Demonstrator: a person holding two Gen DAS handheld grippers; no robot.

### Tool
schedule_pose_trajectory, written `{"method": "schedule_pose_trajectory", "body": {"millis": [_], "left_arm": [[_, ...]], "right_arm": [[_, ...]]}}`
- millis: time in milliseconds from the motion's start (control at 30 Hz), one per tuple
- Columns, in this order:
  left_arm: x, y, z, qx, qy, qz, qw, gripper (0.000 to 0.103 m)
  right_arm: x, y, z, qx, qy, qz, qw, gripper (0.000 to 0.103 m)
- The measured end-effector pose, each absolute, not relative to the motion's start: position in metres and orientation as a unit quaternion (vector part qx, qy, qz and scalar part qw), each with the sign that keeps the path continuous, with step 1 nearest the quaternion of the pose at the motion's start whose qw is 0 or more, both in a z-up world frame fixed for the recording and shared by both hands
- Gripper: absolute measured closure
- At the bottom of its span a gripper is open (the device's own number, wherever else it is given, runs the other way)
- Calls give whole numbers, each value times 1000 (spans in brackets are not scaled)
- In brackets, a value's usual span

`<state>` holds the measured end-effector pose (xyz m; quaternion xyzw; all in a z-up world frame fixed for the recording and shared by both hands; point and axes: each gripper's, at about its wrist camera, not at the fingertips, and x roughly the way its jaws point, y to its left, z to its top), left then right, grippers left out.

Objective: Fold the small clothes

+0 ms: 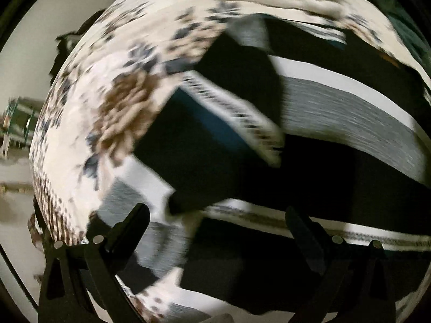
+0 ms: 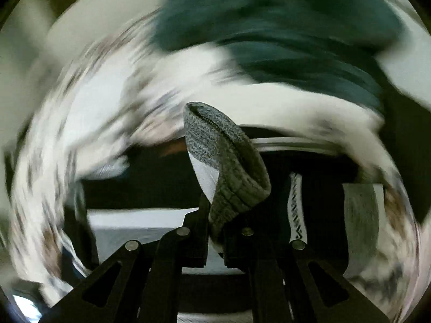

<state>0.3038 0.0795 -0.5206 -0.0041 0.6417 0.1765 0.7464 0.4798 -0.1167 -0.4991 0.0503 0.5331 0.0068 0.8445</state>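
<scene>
Several black socks with white and grey bands lie overlapping on a floral bedcover [image 1: 102, 86]. One of these, a black sock [image 1: 231, 113] with a patterned white band, crosses the middle of the left wrist view. My left gripper [image 1: 216, 211] hangs over this pile, pointing steeply down, jaws wide open with nothing between them. The picture is blurred by motion. In the right wrist view my right gripper [image 2: 215, 210] is shut on a grey knit sock end [image 2: 229, 156], which stands up out of the jaws and folds over. More socks [image 2: 296, 215] lie below it.
A dark teal garment [image 2: 282, 32] lies on the bedcover beyond the right gripper. The bed's edge curves along the left of the left wrist view, with pale floor and green furniture [image 1: 18, 121] past it.
</scene>
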Motion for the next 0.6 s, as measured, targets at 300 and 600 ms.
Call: {"method": "schedule_pose_trajectory", "body": {"millis": [300, 600], "left_arm": [[287, 161, -523, -54, 640, 228, 732, 0], [281, 186, -520, -69, 638, 238, 729, 0]], "right_arm": [[488, 74, -561, -94, 564, 109, 813, 96], [499, 99, -570, -89, 592, 113, 793, 92]]}}
